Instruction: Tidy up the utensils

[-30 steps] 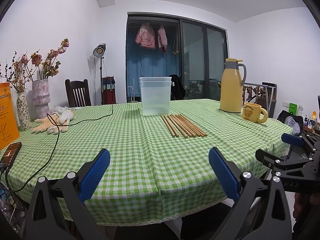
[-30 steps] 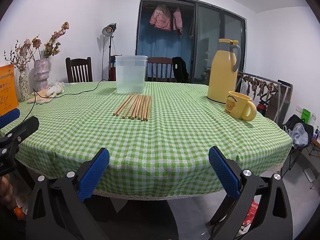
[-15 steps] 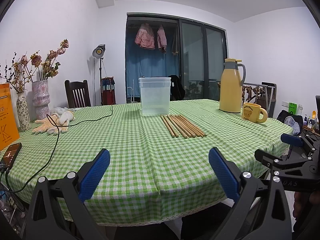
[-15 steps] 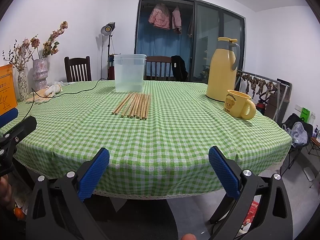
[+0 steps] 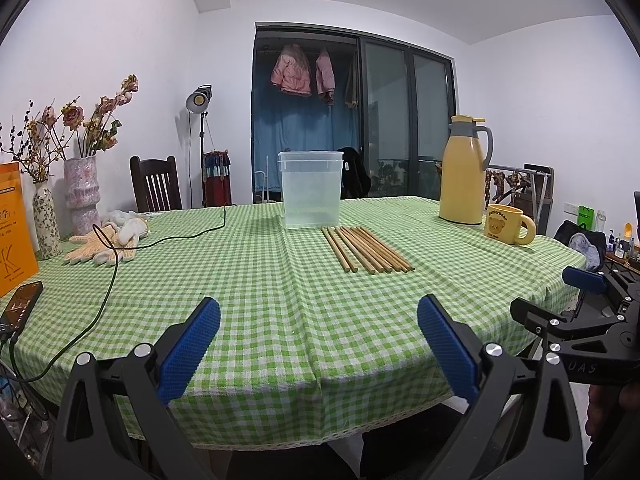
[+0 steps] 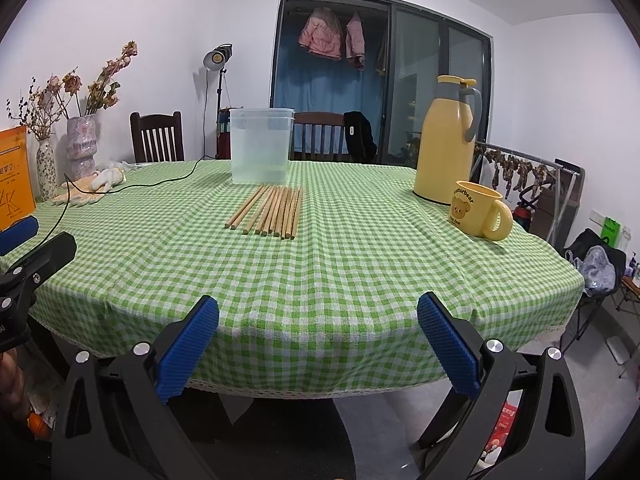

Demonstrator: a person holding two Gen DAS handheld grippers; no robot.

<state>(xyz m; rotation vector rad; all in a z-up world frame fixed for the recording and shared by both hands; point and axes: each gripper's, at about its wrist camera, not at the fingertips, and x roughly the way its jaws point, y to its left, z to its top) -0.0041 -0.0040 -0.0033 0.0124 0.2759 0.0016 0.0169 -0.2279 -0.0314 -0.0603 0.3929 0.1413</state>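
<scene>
My left gripper (image 5: 319, 340) hangs at the bottom of its frame, jaws wide apart and holding nothing, over the near edge of the table (image 5: 256, 320). My right gripper (image 6: 318, 340) sits low in its frame, jaws equally spread and empty. The chopsticks (image 5: 366, 249) lie side by side at frame centre, just in front of the clear tub (image 5: 311, 194). A yellow mug (image 6: 480, 215) stands at the right.
</scene>
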